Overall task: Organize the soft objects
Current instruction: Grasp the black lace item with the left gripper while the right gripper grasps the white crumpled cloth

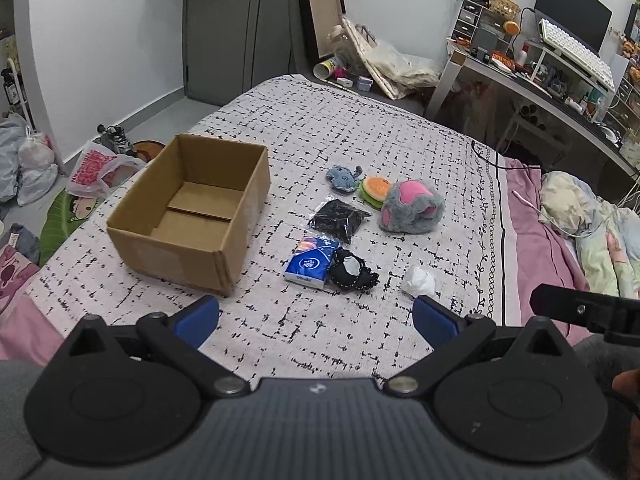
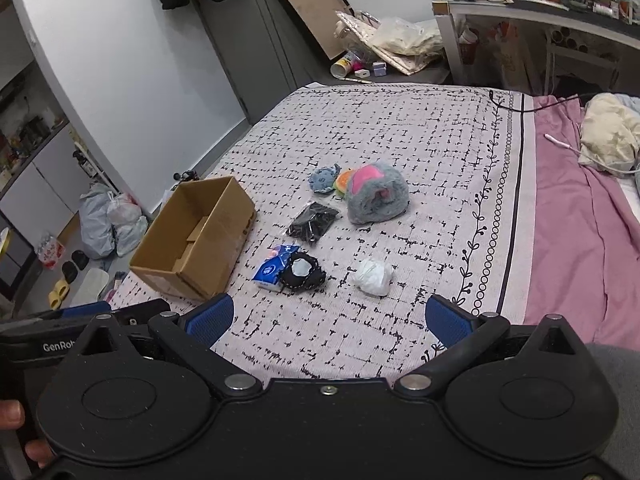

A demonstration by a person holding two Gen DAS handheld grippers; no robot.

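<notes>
Cardboard box (image 1: 188, 216): rigid, open-topped, empty, on the bed (image 1: 360, 128). Beside it, well apart from both grippers — grey-pink plush (image 1: 412, 208), fuzzy; tissue pack (image 1: 308, 266), slick film; white wad (image 1: 418, 282), crumpled. Left gripper (image 1: 316, 316) and right gripper (image 2: 330, 320): fingers spread wide, holding nothing. Risk: slick film likely slips; plush may bulge and snag on the box rim.

Bare blanket (image 1: 320, 332) ahead, cardboard box (image 1: 192, 208) left, soft items (image 1: 412, 206) beyond
</notes>
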